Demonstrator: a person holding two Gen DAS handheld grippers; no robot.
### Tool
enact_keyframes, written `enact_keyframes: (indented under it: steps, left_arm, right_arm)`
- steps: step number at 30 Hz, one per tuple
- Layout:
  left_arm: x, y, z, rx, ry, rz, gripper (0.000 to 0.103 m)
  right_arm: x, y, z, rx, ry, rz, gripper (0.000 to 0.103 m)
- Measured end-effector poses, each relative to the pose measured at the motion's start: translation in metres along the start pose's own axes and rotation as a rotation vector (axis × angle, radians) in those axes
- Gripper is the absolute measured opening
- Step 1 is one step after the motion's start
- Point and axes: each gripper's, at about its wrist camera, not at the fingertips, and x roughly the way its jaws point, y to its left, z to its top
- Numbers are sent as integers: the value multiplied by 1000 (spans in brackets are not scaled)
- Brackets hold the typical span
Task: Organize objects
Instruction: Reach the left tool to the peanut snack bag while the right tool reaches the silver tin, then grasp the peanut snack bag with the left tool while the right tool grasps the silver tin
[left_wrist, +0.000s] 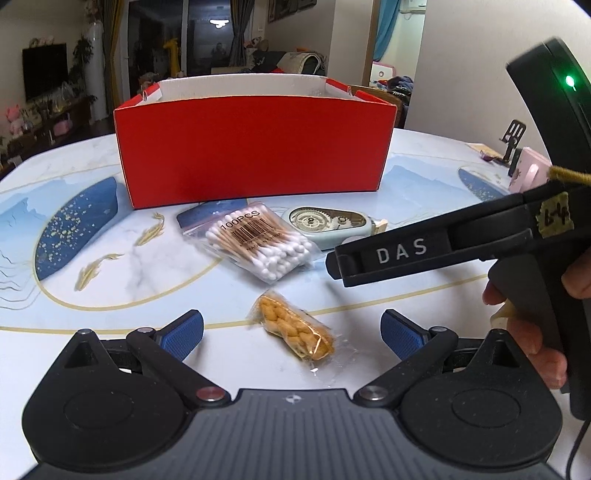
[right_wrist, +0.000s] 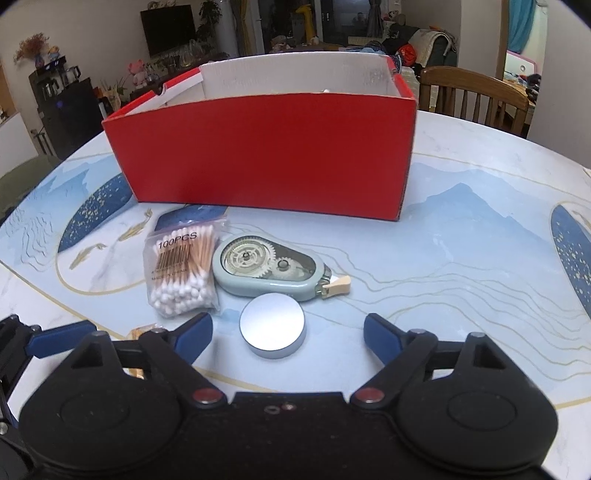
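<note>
A red cardboard box (left_wrist: 255, 151) with a white inside stands open at the back of the table; it also shows in the right wrist view (right_wrist: 266, 155). In front of it lie a bag of cotton swabs (left_wrist: 258, 245) (right_wrist: 181, 269), a pale green correction tape dispenser (left_wrist: 328, 223) (right_wrist: 269, 269), a wrapped braided snack (left_wrist: 295, 328) and a round silver disc (right_wrist: 272, 326). My left gripper (left_wrist: 291, 332) is open with the snack between its blue pads. My right gripper (right_wrist: 288, 332) is open around the disc, just above the table.
The table (right_wrist: 461, 258) has a blue and white marbled top with gold lines. A wooden chair (right_wrist: 476, 92) stands behind its far right edge. A pink box (left_wrist: 530, 173) and a black phone stand (left_wrist: 513, 142) sit at the right. The right gripper's body (left_wrist: 443, 247) crosses the left wrist view.
</note>
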Motion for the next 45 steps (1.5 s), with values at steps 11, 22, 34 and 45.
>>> enact_keyframes:
  steps: [11, 22, 34, 45]
  left_arm:
    - [0, -2, -3, 26, -28, 27, 101]
    - [-2, 1, -6, 27, -16, 24, 46]
    - [-3, 22, -1, -51, -11, 27, 22]
    - [-21, 27, 2, -71, -44, 18, 22]
  right_arm:
    - [6, 11, -1, -68, -11, -26, 72]
    - [2, 16, -6, -107, -30, -41, 48]
    - [-8, 3, -9, -74, -45, -15, 39]
    - [-42, -3, -17, -80, -76, 50, 39]
